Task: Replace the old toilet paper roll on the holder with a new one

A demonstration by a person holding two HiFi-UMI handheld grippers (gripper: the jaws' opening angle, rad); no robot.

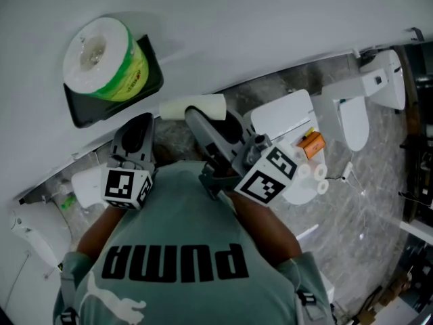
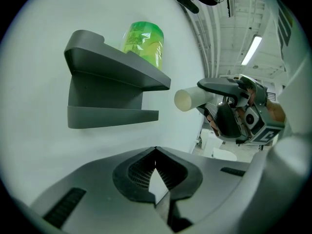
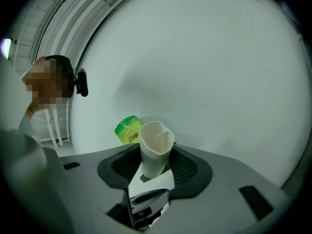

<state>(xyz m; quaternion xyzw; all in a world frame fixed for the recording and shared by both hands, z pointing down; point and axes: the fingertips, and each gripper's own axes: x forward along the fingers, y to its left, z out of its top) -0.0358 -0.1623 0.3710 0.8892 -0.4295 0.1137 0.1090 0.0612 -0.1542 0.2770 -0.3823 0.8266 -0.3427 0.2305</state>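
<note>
The right gripper (image 3: 155, 173) has its fingers (image 3: 187, 165) clamped on the empty cardboard tube (image 3: 155, 150), squeezing its near end a touch out of round. That's the old roll, nothing but core, held in the air just beside the holder (image 2: 105, 82) and clear of it. Over to the left gripper (image 2: 156, 152): fingers pressed together at the tips, nothing between them, hanging below the holder and aimed at the wall. Now the holder itself, a dark bracket on the white wall. The new roll (image 1: 105, 56), in its green wrapper, stands on end on the top shelf, toward the left end as the head view has it, with the right end of the shelf bare. Under the shelf the bay looks vacant; no bar can be made out from here. So the score as I read it: the old roll is off, and that half is done. What's left is to get rid of the tube, lift the wrapped roll down from the shelf, probably strip the wrapper, and mount it beneath. The free left gripper looks better placed to fetch it.
</note>
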